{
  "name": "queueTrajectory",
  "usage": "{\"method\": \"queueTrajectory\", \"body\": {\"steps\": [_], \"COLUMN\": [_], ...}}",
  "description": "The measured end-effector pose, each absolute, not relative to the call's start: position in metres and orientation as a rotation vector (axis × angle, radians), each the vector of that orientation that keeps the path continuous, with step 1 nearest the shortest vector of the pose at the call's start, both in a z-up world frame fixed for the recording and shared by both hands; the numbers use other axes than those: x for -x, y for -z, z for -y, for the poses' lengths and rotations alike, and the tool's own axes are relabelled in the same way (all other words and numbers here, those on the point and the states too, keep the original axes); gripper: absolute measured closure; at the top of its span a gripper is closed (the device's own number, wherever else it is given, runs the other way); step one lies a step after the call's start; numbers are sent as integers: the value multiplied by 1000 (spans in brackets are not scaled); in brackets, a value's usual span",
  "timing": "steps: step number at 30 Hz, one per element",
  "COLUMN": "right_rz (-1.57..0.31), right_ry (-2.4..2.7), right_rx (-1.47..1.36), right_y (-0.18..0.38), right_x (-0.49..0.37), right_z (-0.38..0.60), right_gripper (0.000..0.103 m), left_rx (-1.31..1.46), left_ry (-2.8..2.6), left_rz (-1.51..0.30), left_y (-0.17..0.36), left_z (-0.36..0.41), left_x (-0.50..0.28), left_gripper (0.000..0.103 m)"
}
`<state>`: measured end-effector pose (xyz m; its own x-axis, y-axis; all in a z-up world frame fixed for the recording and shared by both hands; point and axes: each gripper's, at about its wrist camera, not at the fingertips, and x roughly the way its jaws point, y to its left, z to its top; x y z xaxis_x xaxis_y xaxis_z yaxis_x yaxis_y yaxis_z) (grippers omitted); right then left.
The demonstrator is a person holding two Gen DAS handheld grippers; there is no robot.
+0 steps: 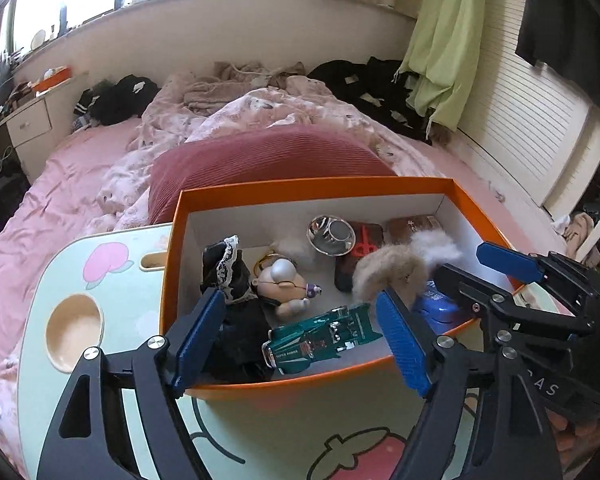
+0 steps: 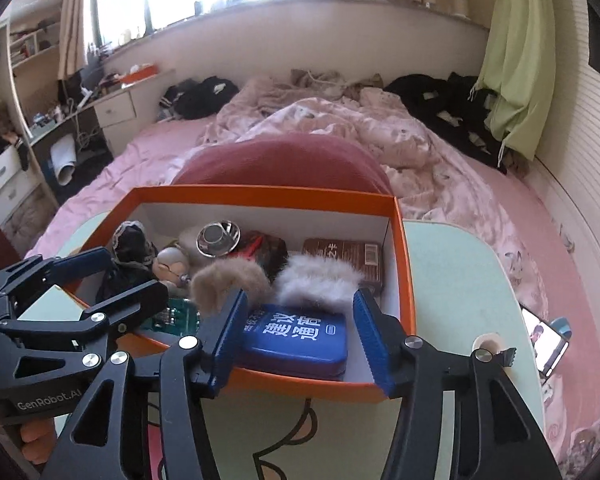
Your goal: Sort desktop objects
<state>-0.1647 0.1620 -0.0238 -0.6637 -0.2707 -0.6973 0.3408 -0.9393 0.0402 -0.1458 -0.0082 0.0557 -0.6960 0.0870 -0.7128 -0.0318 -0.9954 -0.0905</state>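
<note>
An orange box [image 1: 300,190] with white inside walls stands on the pale green lap table [image 1: 260,432]. It holds a teal toy car [image 1: 320,338], a blue zip case [image 2: 296,336], a beige and white fur piece [image 2: 260,280], a small doll [image 1: 284,284], a silver cup [image 1: 331,235], black lace cloth [image 1: 228,268] and a brown packet [image 2: 342,254]. My left gripper [image 1: 300,340] hangs open over the box's near wall, with the car lying between its fingers untouched. My right gripper [image 2: 300,336] stands open astride the blue case, which rests on the box floor.
The table sits on a bed with pink sheets, and a red pillow [image 1: 268,156] lies just behind the box. A phone [image 2: 548,344] leans at the table's right edge. A round cup recess [image 1: 74,332] is in the table at the left. A nightstand [image 1: 28,128] stands far left.
</note>
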Motion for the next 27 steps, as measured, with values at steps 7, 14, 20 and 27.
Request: {"method": "queueTrajectory", "body": {"steps": [7,14,20,27], "right_rz": [-141,-132,-62,-58], "right_ry": [2586,2589,2618,2645], "right_rx": [-1029,-1000,-881,-838], "right_y": [25,23,8,3], "right_x": [143,145,134,89], "right_z": [-167,-167,-172,-180], "right_gripper": [50,50,50,35], "left_rx": [1187,1167,1103,1012], "left_ry": [-2834,-2851,-2873,-2873], "left_rz": [66,77,122,102], "left_y": [-55,-57,-62,-81], "left_z": [5,8,12,11], "left_x": [122,124,123,85], "left_gripper": [25,25,25,25]}}
